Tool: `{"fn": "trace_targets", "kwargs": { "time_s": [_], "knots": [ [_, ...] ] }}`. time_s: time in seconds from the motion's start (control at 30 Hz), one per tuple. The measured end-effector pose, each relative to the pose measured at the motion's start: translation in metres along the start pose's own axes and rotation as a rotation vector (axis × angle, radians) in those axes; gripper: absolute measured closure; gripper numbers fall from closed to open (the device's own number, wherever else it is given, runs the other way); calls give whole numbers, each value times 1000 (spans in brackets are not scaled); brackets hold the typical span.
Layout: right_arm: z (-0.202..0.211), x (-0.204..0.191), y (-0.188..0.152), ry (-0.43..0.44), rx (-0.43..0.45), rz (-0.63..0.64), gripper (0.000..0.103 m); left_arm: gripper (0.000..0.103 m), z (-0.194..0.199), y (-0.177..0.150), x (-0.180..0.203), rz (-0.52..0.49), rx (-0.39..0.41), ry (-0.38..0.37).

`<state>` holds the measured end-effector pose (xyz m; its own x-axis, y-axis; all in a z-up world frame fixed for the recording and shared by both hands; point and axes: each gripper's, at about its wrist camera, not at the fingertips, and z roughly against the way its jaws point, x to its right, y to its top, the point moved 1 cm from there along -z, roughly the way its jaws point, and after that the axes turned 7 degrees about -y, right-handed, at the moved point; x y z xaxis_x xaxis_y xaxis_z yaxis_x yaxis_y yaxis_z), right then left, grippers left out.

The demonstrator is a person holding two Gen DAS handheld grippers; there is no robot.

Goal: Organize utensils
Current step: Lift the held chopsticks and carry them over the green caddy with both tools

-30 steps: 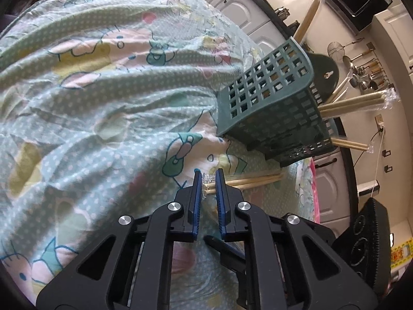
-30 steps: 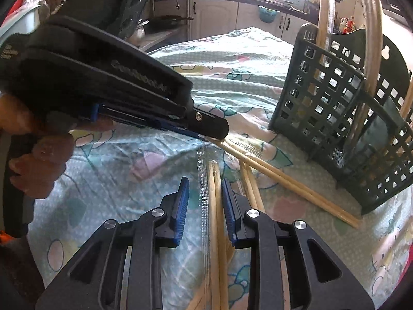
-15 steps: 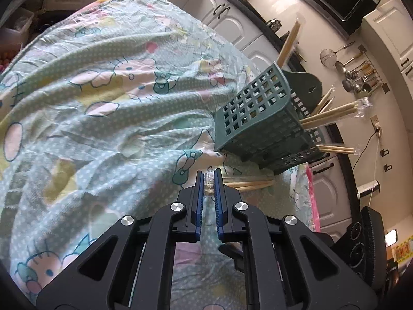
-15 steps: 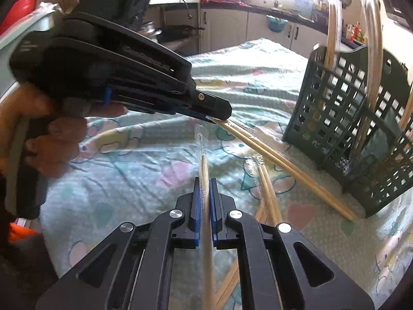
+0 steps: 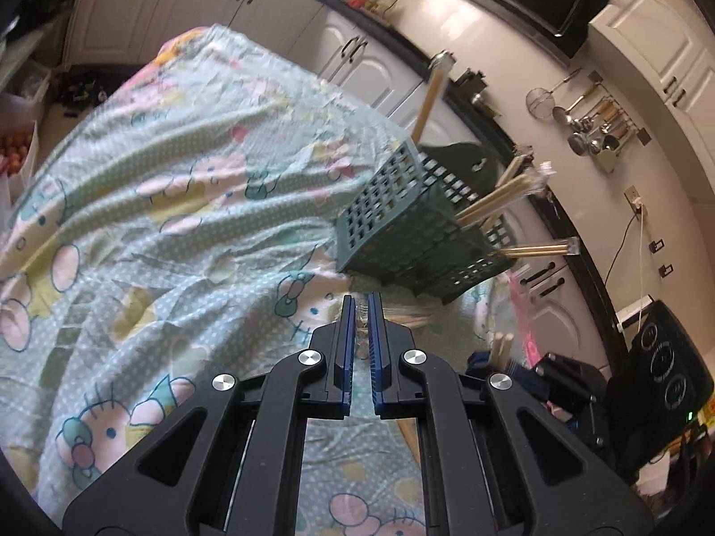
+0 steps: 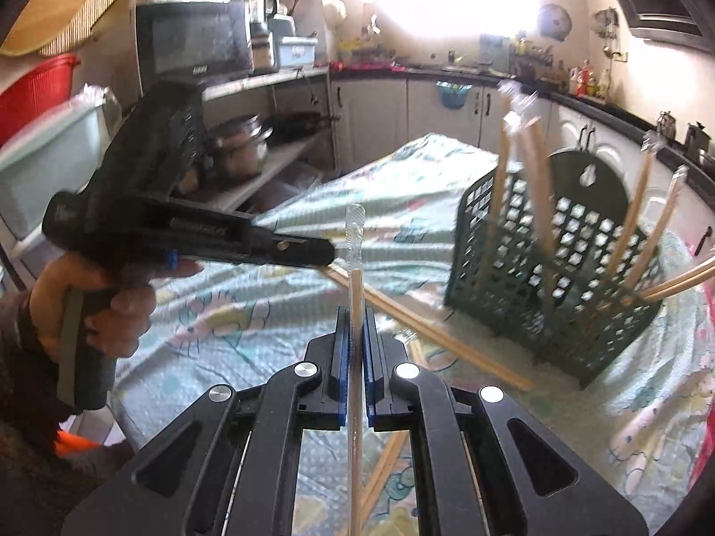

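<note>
My left gripper (image 5: 362, 303) is shut on the wrapper end of a wrapped chopstick pair (image 5: 409, 318) that trails to the right, off the cloth. In the right wrist view the left gripper (image 6: 328, 250) holds that wrapped chopstick pair (image 6: 429, 330) slanting down toward the green lattice basket (image 6: 549, 295). My right gripper (image 6: 356, 312) is shut on another wrapped pair (image 6: 356, 277), which sticks up past its fingertips. The basket (image 5: 402, 228) stands on the cloth just beyond the left gripper, with several wrapped pairs leaning out of it.
A cartoon-print tablecloth (image 5: 178, 205) covers the table. More chopsticks (image 6: 384, 464) lie on it under the right gripper. A person's hand (image 6: 120, 312) grips the left tool. Kitchen cabinets (image 5: 357, 71) ring the table, and shelves with a microwave (image 6: 196, 40) stand at left.
Both grippers have risen off the cloth, each lifting its chopstick pair. The right gripper shut on its pair, and the left one tightened on the wrapper end.
</note>
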<state>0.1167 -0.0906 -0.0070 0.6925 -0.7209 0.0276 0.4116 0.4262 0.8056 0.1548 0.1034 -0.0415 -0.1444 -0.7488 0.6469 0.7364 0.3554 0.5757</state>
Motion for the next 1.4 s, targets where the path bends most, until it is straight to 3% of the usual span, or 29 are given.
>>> {"fn": "trace_targets", "kwargs": {
  "time_s": [0.47,1.4],
  "knots": [
    [51,51,23,-101,174,-87,97,101,36,1,61,-129,93,-25],
    [121,60,52,-166,364,-101,97,101,93,19,131,-249,217,-53]
  ]
}}
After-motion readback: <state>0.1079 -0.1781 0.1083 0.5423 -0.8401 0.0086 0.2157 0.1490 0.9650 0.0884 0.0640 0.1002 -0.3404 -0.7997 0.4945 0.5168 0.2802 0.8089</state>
